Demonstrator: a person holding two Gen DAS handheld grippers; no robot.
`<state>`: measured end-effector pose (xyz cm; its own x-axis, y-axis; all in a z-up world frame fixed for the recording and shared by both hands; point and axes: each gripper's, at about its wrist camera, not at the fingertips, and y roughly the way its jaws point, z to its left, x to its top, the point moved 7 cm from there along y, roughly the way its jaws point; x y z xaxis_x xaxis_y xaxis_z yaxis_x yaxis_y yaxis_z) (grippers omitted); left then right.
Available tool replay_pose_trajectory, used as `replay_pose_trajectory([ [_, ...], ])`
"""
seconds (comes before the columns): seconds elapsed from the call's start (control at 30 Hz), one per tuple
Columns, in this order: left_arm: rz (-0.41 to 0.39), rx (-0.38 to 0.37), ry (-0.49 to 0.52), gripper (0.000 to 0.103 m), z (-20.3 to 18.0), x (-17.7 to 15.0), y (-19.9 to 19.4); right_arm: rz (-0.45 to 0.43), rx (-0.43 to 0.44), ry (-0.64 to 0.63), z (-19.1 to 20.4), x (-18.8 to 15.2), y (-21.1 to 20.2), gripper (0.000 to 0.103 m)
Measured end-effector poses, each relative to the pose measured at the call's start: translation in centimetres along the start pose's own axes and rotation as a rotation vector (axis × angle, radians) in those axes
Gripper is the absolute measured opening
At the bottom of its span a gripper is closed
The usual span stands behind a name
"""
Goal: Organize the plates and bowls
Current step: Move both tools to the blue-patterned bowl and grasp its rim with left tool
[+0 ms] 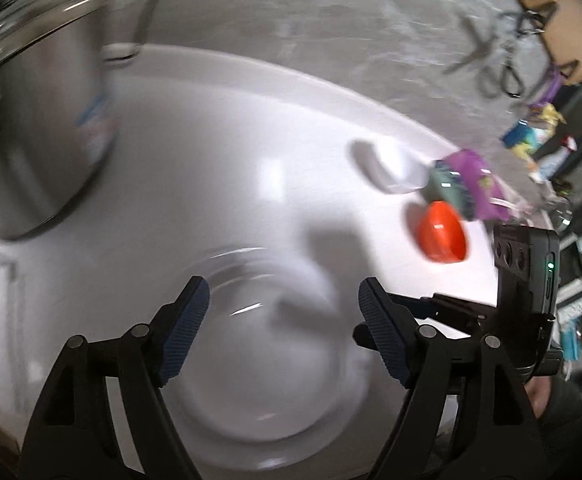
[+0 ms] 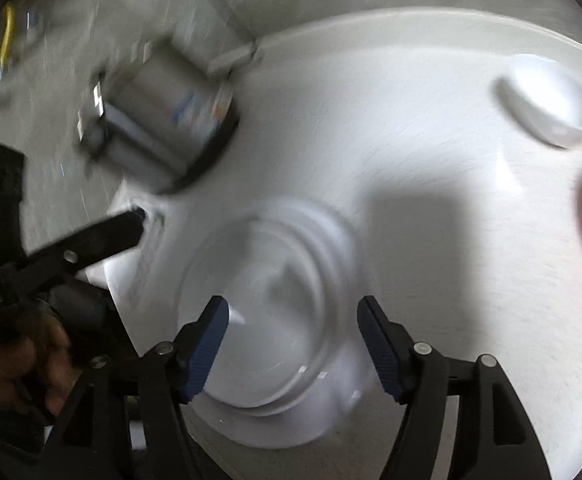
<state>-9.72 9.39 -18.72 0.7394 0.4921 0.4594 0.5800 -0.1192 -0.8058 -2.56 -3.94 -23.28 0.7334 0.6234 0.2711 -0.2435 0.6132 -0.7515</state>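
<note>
The round white desk [image 1: 219,128] carries a steel pot [image 1: 31,128] at its far left. A white plate with a clear glass bowl [image 2: 267,320] on it lies under both spread, empty grippers: left gripper [image 1: 283,320], right gripper [image 2: 291,344]. A small white bowl [image 2: 547,100] lies far right. Only the left wrist view shows the whole orange bowl [image 1: 443,236] and the purple cup [image 1: 471,184].

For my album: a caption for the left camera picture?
Open claw above a clear bowl on a white table, steel pot behind.
</note>
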Motion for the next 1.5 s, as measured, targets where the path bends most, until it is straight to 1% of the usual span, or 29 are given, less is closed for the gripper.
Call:
replay_pose_trajectory([
  [0.03, 0.007, -0.022, 0.021, 0.076, -1.2, 0.4, 0.7, -0.051, 0.015, 0.052, -1.3, 0.1, -1.8, 0.070],
  [0.1, 0.068, -0.083, 0.057, 0.076, -4.5, 1.1, 3.1, -0.149, 0.024, 0.149, -4.4, 0.0, -5.4, 0.070],
  [0.17, 0.128, -0.130, 0.075, 0.076, -8.0, 1.9, 5.6, -0.252, 0.005, 0.255, -8.9, -0.1, -10.0, 0.070],
  [0.2, 0.150, -0.140, 0.090, 0.076, -9.5, 2.4, 6.7, -0.311, -0.013, 0.321, -12.0, -0.2, -12.8, 0.070],
  [0.27, 0.170, -0.167, 0.132, 0.076, -13.1, 3.6, 8.5, -0.406, -0.033, 0.439, -17.6, -0.5, -17.9, 0.070],
  [0.3, 0.183, -0.179, 0.169, 0.077, -15.4, 4.7, 9.8, -0.435, -0.036, 0.486, -19.9, -0.7, -20.0, 0.072],
  [0.33, 0.185, -0.183, 0.188, 0.080, -16.6, 5.5, 10.7, -0.465, -0.036, 0.549, -23.0, -1.1, -22.4, 0.074],
  [0.37, 0.189, -0.201, 0.215, 0.085, -18.5, 6.8, 12.2, -0.484, -0.034, 0.594, -25.3, -1.4, -24.0, 0.079],
  [0.4, 0.192, -0.216, 0.228, 0.092, -19.9, 7.8, 13.3, -0.499, -0.028, 0.641, -27.6, -1.7, -25.4, 0.084],
  [0.43, 0.196, -0.222, 0.236, 0.101, -21.1, 8.6, 14.1, -0.511, -0.025, 0.683, -29.7, -2.0, -26.6, 0.086],
  [0.47, 0.209, -0.213, 0.262, 0.103, -22.8, 9.8, 15.6, -0.517, -0.019, 0.697, -31.0, -2.0, -27.2, 0.088],
  [0.53, 0.220, -0.189, 0.315, 0.103, -25.1, 11.3, 17.8, -0.515, -0.017, 0.694, -32.9, -1.5, -27.7, 0.093],
  [0.57, 0.230, -0.167, 0.362, 0.103, -26.6, 12.2, 19.4, -0.512, -0.015, 0.696, -33.5, -1.3, -27.7, 0.101],
  [0.63, 0.239, -0.144, 0.430, 0.103, -28.5, 13.3, 21.6, -0.503, 0.004, 0.696, -34.4, -0.4, -27.0, 0.103],
  [0.7, 0.252, -0.107, 0.491, 0.103, -29.7, 14.3, 24.2, -0.482, 0.001, 0.694, -35.2, 0.5, -26.0, 0.103],
  [0.77, 0.291, -0.081, 0.512, 0.103, -30.4, 15.1, 27.1, -0.462, 0.010, 0.701, -35.6, 1.1, -24.8, 0.103],
  [0.87, 0.361, -0.048, 0.508, 0.103, -30.1, 15.6, 29.8, -0.432, 0.011, 0.712, -36.4, 1.8, -23.1, 0.103],
  [0.93, 0.385, -0.051, 0.501, 0.102, -30.2, 16.0, 31.2, -0.427, 0.008, 0.715, -36.7, 2.1, -22.2, 0.103],
  [0.97, 0.399, -0.056, 0.493, 0.101, -30.2, 16.2, 32.1, -0.419, 0.002, 0.724, -36.9, 2.2, -21.8, 0.102],
  [1.03, 0.417, -0.067, 0.494, 0.101, -30.3, 16.2, 33.3, -0.409, -0.003, 0.748, -37.4, 2.2, -21.0, 0.096],
  [1.1, 0.420, -0.060, 0.517, 0.101, -30.7, 16.1, 34.3, -0.392, -0.013, 0.756, -37.6, 2.3, -20.2, 0.088],
  [1.2, 0.430, -0.052, 0.547, 0.101, -31.1, 15.7, 35.0, -0.374, -0.029, 0.760, -37.6, 2.2, -19.5, 0.083],
  [1.33, 0.440, -0.049, 0.550, 0.101, -31.0, 15.5, 36.2, -0.356, -0.047, 0.781, -38.1, 2.3, -18.7, 0.080],
  [1.4, 0.446, -0.050, 0.541, 0.098, -30.8, 15.5, 36.9, -0.357, -0.051, 0.782, -38.2, 2.3, -18.6, 0.074],
  [1.47, 0.454, -0.053, 0.532, 0.091, -30.7, 15.5, 37.6, -0.351, -0.054, 0.778, -38.2, 2.9, -18.3, 0.072],
  [1.5, 0.460, -0.057, 0.529, 0.086, -30.6, 15.5, 37.8, -0.348, -0.060, 0.774, -38.2, 3.0, -18.3, 0.071],
])
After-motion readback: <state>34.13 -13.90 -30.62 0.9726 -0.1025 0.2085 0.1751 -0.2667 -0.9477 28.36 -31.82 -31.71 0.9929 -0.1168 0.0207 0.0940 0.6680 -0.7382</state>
